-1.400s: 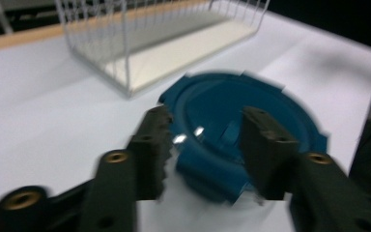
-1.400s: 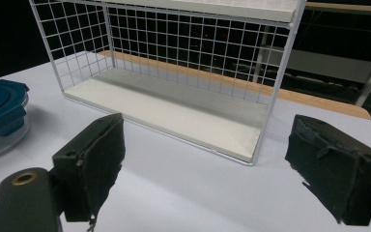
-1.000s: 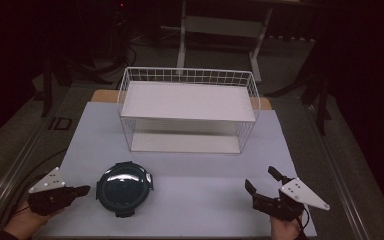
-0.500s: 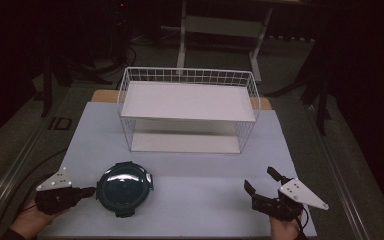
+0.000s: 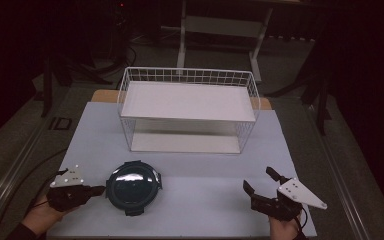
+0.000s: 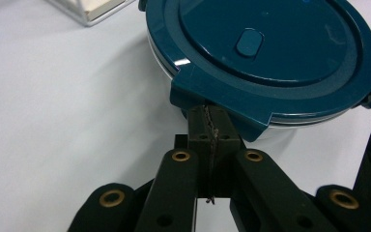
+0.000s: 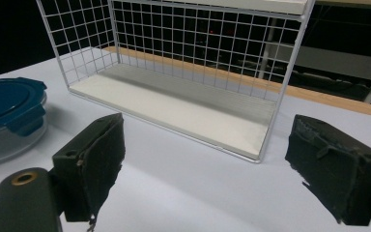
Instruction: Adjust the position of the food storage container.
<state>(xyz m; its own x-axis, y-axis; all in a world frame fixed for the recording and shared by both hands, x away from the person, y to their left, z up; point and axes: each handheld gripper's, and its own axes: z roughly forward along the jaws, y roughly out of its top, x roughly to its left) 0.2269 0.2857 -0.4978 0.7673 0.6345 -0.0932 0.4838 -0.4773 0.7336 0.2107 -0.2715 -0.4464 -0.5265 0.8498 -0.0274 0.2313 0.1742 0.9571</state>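
A round clear container with a dark blue clip-on lid (image 5: pixel 132 186) (image 6: pixel 270 48) sits on the pale table top at the front left. My left gripper (image 5: pixel 99 190) (image 6: pixel 211 128) lies just left of it, jaws pressed together, and their tips reach under the lid's near latch tab (image 6: pixel 222 104). Nothing shows between the jaws. My right gripper (image 5: pixel 258 179) (image 7: pixel 207 145) rests at the front right with its jaws wide apart and empty. Its view also catches the container (image 7: pixel 9 113) at the far left.
A white two-level wire rack (image 5: pixel 190 71) (image 7: pixel 193 43) stands at the back middle of the table, open toward me, both shelves bare. The pale mat (image 5: pixel 205 170) stretches between the rack and the grippers. Dark floor and table legs lie beyond.
My left gripper has slid to the right until its tips meet the container's lid tab. The right gripper and the container have stayed put.
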